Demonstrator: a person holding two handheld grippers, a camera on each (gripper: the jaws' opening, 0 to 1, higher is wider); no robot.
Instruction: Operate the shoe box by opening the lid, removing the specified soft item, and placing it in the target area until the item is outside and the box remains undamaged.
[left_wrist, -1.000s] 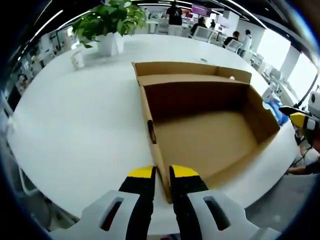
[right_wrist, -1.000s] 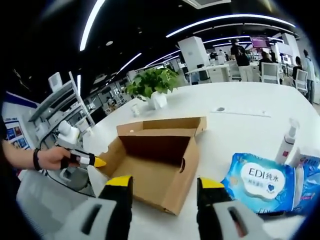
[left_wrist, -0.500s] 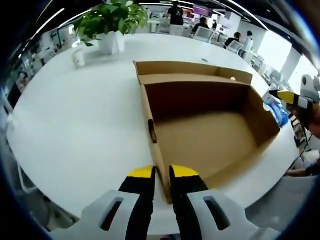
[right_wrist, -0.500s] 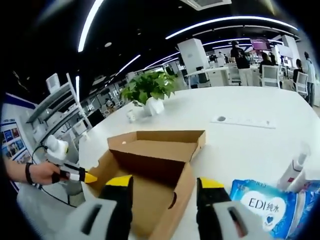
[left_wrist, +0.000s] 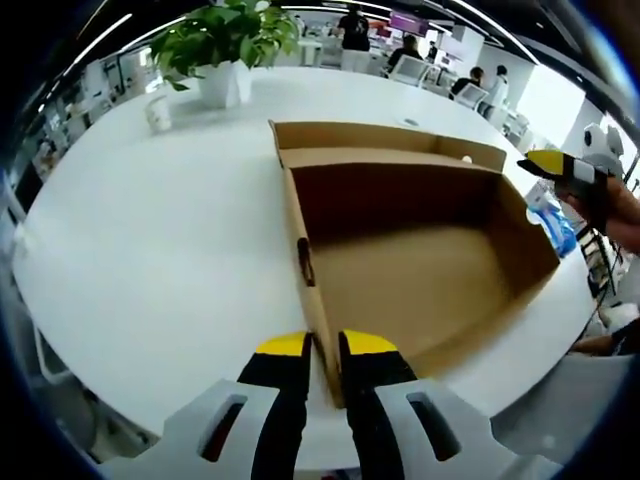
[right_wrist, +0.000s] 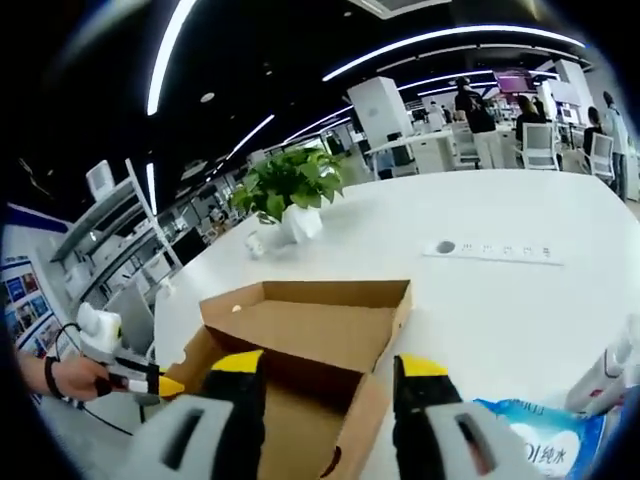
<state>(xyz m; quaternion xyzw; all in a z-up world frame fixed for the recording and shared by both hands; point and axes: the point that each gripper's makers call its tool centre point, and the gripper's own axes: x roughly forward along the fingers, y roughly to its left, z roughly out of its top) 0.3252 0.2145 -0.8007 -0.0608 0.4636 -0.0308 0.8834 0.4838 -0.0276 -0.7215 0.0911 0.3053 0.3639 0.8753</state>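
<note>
in the left gripper view, a white table (left_wrist: 150, 230) is seen with a potted plant (left_wrist: 225, 45) and a small cup (left_wrist: 157, 113) at its far side. further right, the open cardboard box (left_wrist: 410, 270) lies on the table with its lid folded flat behind it; no item can be seen inside. the left gripper (left_wrist: 326, 350) is seen at the near corner, its jaws closed down on the box's side wall, one jaw either side of it. at the right edge the right gripper (left_wrist: 545, 165) is seen held in a hand above the box's far side, and a blue wipes pack (left_wrist: 556, 222) lies on the table just beyond the box. in the right gripper view, the left gripper (right_wrist: 150, 383) is seen at the left, the box (right_wrist: 310, 335) in the middle, and the right gripper's (right_wrist: 325, 385) jaws are spread wide above it with nothing held. the wipes pack (right_wrist: 545, 450) lies lower right, beside a white bottle (right_wrist: 610, 375).
</note>
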